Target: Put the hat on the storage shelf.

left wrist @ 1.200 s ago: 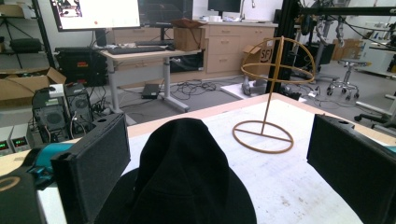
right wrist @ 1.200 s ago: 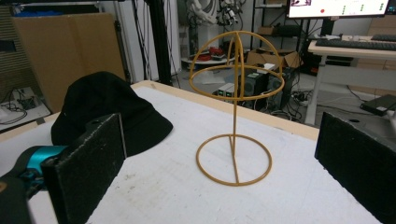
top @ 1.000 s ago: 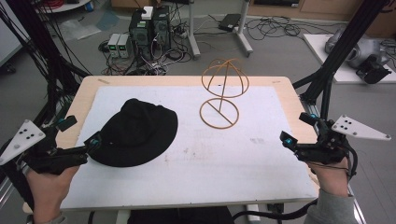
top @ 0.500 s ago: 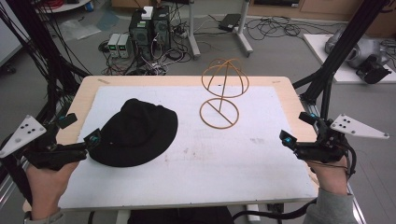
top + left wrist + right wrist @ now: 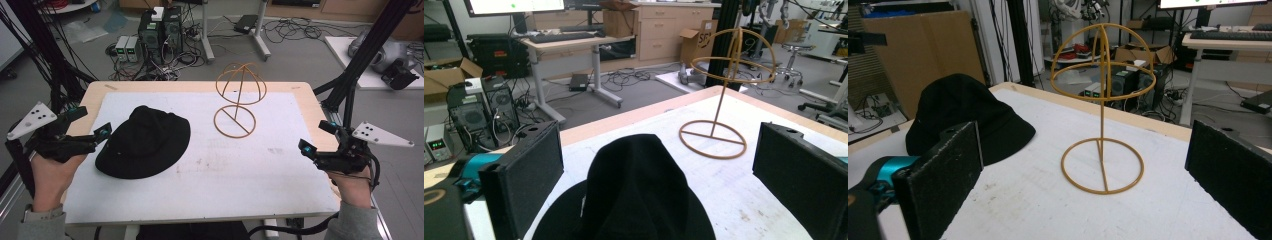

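Left tool [image 5: 90, 125] spread, hat [image 5: 145, 142] just ahead; right tool [image 5: 315, 137] spread, stand [image 5: 236, 100] well ahead on counter [image 5: 280, 175]

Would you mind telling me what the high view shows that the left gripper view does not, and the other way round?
High view alone: the person's two hands, the left hand and the right hand, the right claw open at the table's right edge, and the whole table. Left gripper view alone: a desk with a keyboard and wooden drawers behind. Both: the black hat lying on the white surface, the yellow wire stand upright beyond it, and the open left claw.
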